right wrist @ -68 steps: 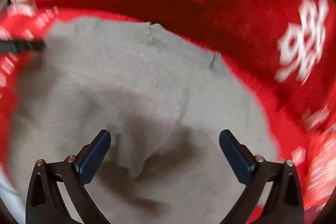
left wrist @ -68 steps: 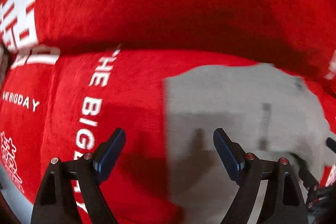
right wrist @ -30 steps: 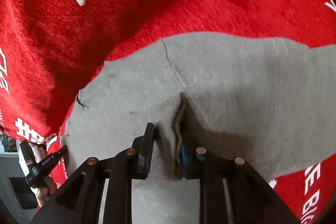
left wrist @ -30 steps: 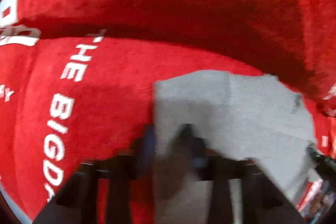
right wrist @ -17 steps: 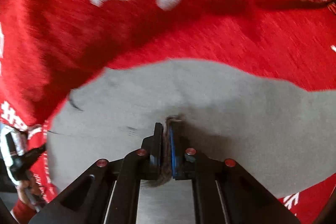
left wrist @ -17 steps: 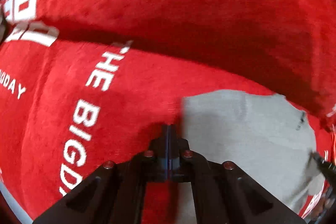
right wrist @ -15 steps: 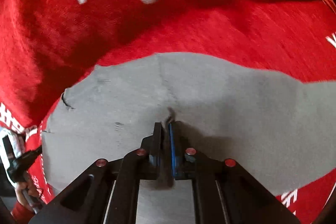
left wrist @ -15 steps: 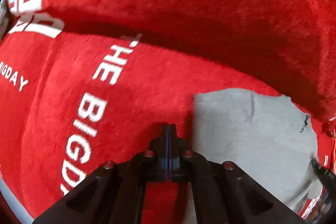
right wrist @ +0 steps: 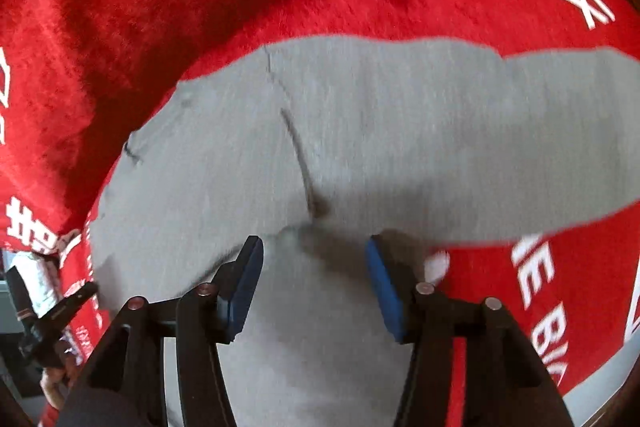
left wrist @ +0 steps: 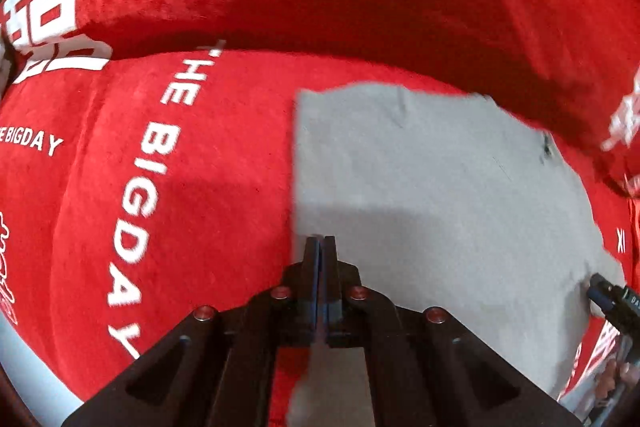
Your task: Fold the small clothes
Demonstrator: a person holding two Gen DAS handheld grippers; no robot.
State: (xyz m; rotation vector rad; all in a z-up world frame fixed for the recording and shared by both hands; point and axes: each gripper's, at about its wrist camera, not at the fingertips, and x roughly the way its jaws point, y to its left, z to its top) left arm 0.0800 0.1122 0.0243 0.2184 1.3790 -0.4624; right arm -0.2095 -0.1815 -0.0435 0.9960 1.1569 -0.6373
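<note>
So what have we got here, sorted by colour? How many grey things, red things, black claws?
Grey: 1, the garment.
Red: 1, the lettered cover under it.
Black: 2, the left claw, shut at the garment's edge, and the right claw, open over it.
Total: 4.

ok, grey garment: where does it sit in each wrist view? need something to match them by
Left wrist: grey garment fills centre to right, its straight left edge running up from the left gripper, which is closed at that edge.
Right wrist: grey garment spans the centre, a band running off right; the right gripper is open over it.
Shared landmark: white "THE BIGDAY" lettering on the red cover.
</note>
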